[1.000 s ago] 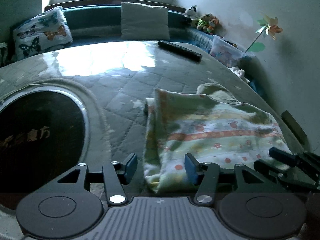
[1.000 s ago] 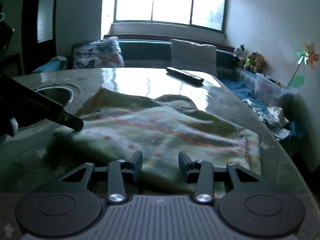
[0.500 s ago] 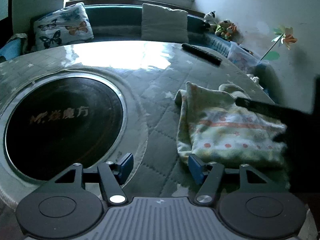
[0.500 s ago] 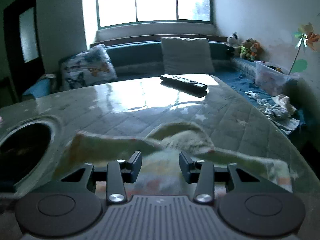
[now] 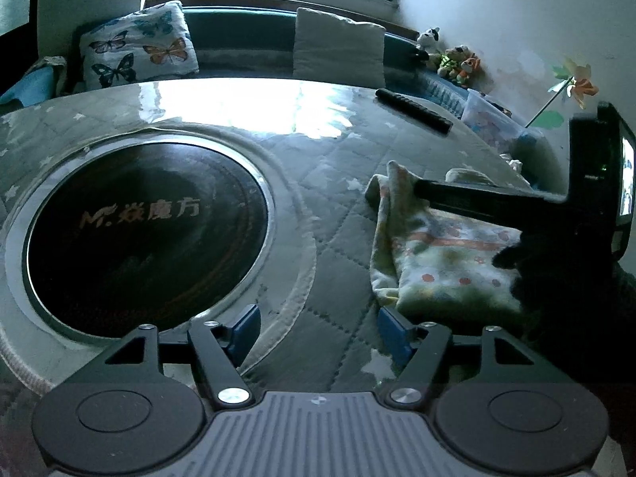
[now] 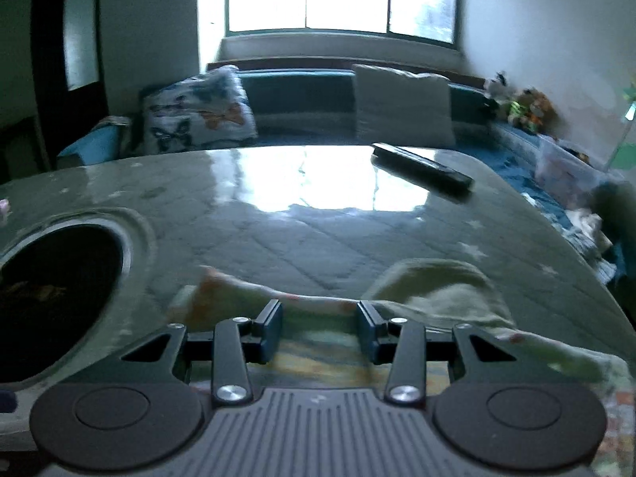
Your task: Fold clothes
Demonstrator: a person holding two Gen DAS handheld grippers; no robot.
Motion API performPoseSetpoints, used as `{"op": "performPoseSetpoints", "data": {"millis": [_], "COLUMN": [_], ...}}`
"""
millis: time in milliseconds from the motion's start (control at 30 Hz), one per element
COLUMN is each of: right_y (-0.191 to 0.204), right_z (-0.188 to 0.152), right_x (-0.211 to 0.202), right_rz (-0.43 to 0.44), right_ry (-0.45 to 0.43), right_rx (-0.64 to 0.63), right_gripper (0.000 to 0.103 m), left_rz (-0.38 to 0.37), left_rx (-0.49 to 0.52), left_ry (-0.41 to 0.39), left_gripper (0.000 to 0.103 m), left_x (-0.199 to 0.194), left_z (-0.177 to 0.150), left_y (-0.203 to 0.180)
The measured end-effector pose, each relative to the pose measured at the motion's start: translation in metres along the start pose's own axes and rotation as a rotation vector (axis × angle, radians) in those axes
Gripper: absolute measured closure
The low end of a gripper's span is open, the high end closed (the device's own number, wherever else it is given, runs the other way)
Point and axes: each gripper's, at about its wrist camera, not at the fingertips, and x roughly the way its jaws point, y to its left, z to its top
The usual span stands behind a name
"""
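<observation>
Quilted grey-green table (image 5: 338, 214) under a glossy clear cover, round dark inset (image 5: 147, 230) at left, black remote (image 5: 413, 109) near the far edge, window seat with cushions behind. Folded garment (image 5: 445, 254), pale yellow-green with orange dots and stripe bands, lies bunched at the table's right side, left edge doubled over. Left tongs (image 5: 318, 332) have just been spreading, nothing between them, beside the garment; right tongs (image 6: 320, 330) part-spread above the garment, not pinching it.
</observation>
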Motion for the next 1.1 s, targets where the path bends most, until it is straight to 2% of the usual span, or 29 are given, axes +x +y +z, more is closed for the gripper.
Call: {"op": "performPoseSetpoints", "data": {"millis": [200,400,633,800,867,1000,1033,1100], "right_y": [0.026,0.027,0.032,0.03,0.031,0.031,0.03,0.027], "right_z": [0.002,0.003,0.004,0.003,-0.001,-0.015,-0.019,-0.027], "right_x": [0.009,0.008,0.007,-0.017,-0.028,-0.051,-0.057,-0.068], "right_rz": [0.016,0.02,0.013,0.046,0.058,0.083,0.084,0.083], "right_ry": [0.006,0.001,0.015,-0.013,-0.02,-0.026,-0.026,-0.032], "right_rx": [-0.051,-0.03,-0.085,-0.089,-0.104,-0.106,-0.102,-0.096], "right_gripper": [0.061,0.061,0.059,0.052,0.044,0.036,0.03,0.029], "left_rz": [0.007,0.012,0.018,0.021,0.022,0.019,0.017,0.011], "left_rx": [-0.011,-0.024,-0.027,-0.027,-0.027,-0.026,-0.025,-0.02], "left_ry": [0.001,0.002,-0.004,-0.006,-0.007,-0.009,-0.01,-0.016], "left_gripper": [0.033,0.031,0.024,0.02,0.017,0.011,0.009,0.005], "left_x": [-0.002,-0.004,-0.012,-0.015,-0.016,-0.019,-0.02,-0.022], "left_z": [-0.003,-0.005,-0.009,-0.011,-0.012,-0.016,-0.016,-0.018], "left_y": [0.004,0.009,0.009,0.01,0.011,0.01,0.01,0.009]}}
